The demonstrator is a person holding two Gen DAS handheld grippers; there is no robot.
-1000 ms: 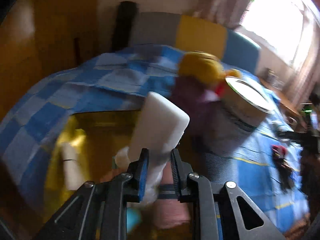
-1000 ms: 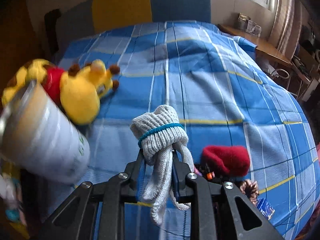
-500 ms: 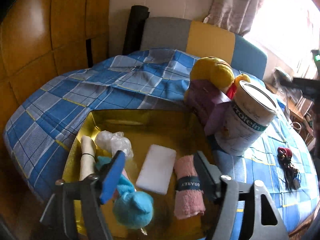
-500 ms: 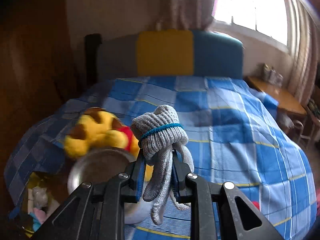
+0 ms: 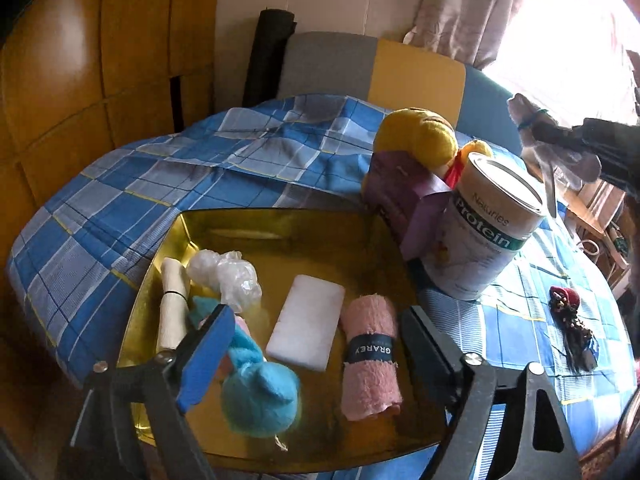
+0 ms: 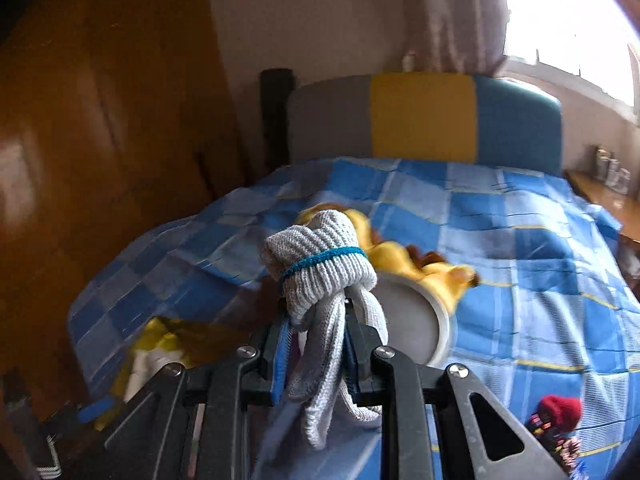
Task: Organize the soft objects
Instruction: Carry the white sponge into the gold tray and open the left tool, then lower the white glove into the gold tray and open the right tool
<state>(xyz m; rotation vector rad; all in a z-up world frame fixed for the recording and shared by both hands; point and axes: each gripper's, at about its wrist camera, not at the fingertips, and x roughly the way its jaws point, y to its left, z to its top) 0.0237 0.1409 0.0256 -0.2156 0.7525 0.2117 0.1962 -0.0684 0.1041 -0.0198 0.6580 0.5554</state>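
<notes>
— While the left gripper (image 5: 316, 344) hangs over the tray (image 5: 276, 224) with its jaws wide and nothing between them, having just been opening, where is the glove?
— Pinched in the right gripper (image 6: 316, 348), jaws clenched on the dangling knit fingers. The glove (image 6: 320, 276) is a rolled grey bundle with a teal band round it, held in the air above the bed (image 6: 520, 240), and its cuff end stands up over the pads.
— How will it handle?
— Light and limp, I judge. Knit cloth gives under the pads and won't slip or break, but the loose fingers can swing and catch on the tray's rim.
— Would you hold it elsewhere?
— At the banded roll, the firmest part. It looks secure as held, though blur makes that hard to be sure of.
— Room in the tray?
— Yes. The sponge (image 5: 306, 332), the pink towel (image 5: 372, 360), the blue toy (image 5: 260, 396), a plastic wad (image 5: 228, 276) and a cream roll (image 5: 172, 304) lie there, with bare gold at the back.
</notes>
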